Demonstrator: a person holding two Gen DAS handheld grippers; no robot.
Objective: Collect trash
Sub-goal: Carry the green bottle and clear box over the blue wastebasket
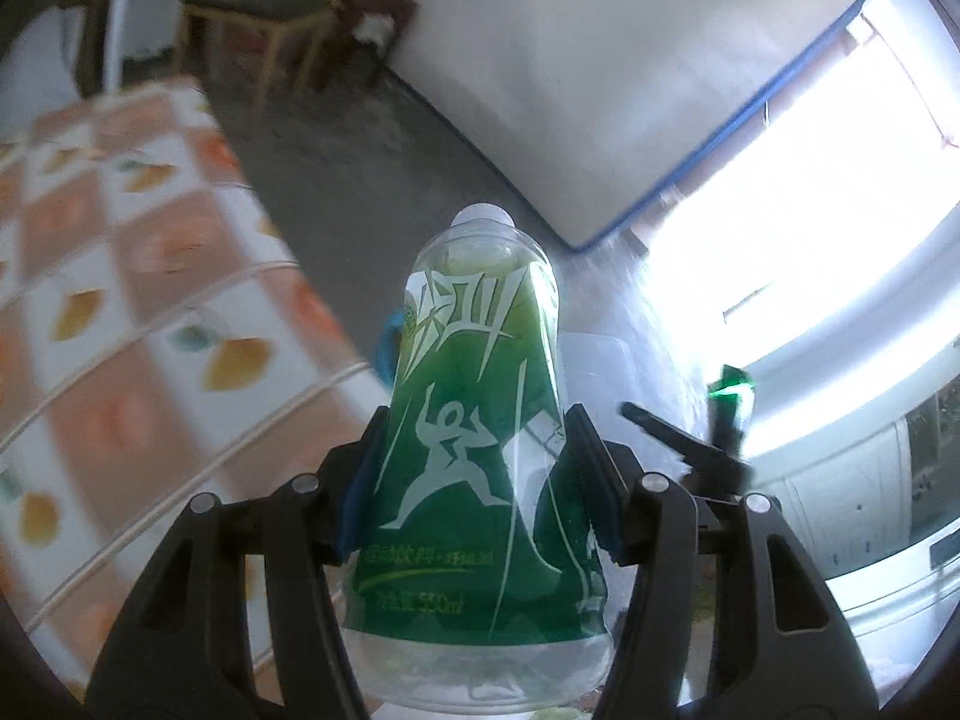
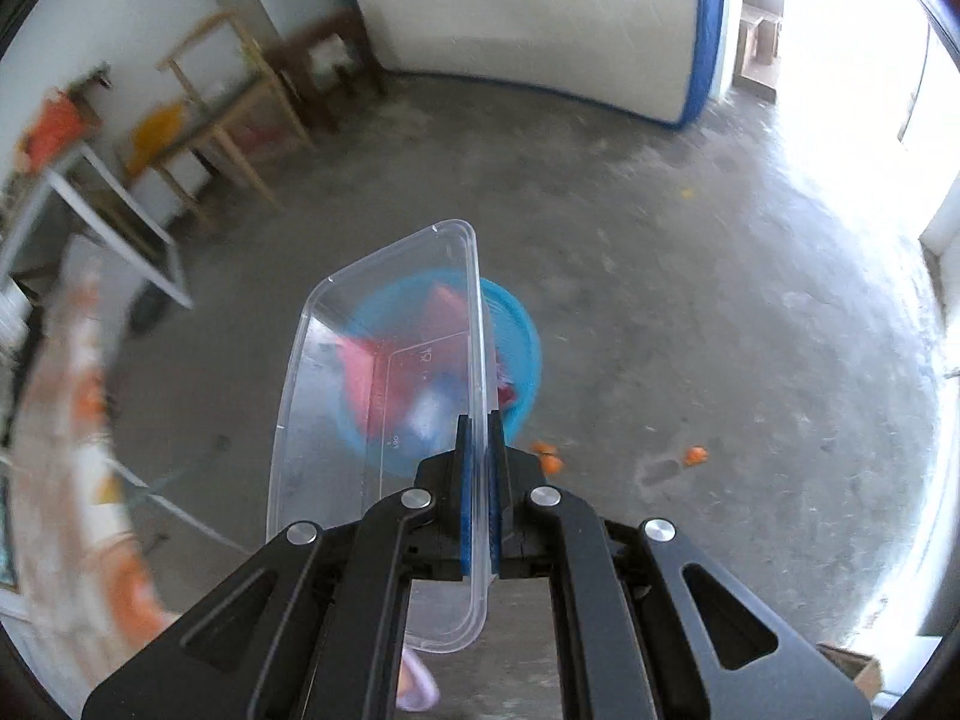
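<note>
The left gripper (image 1: pixel 480 480) fingers clench a green bottle (image 1: pixel 474 456) mid-frame; the right gripper (image 2: pixel 478 480) fingers pinch a clear tub (image 2: pixel 336 420) by its rim. Both loads seem bound for the blue bin (image 2: pixel 522 354) on the floor (centre frame); next, hover over it and release.

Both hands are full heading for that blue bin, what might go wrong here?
The right tool pinches only the thin rim of the clear plastic food container, which could twist free short of the blue round bin. The left tool squeezes the green-labelled clear plastic bottle low, so it might tip out.
</note>
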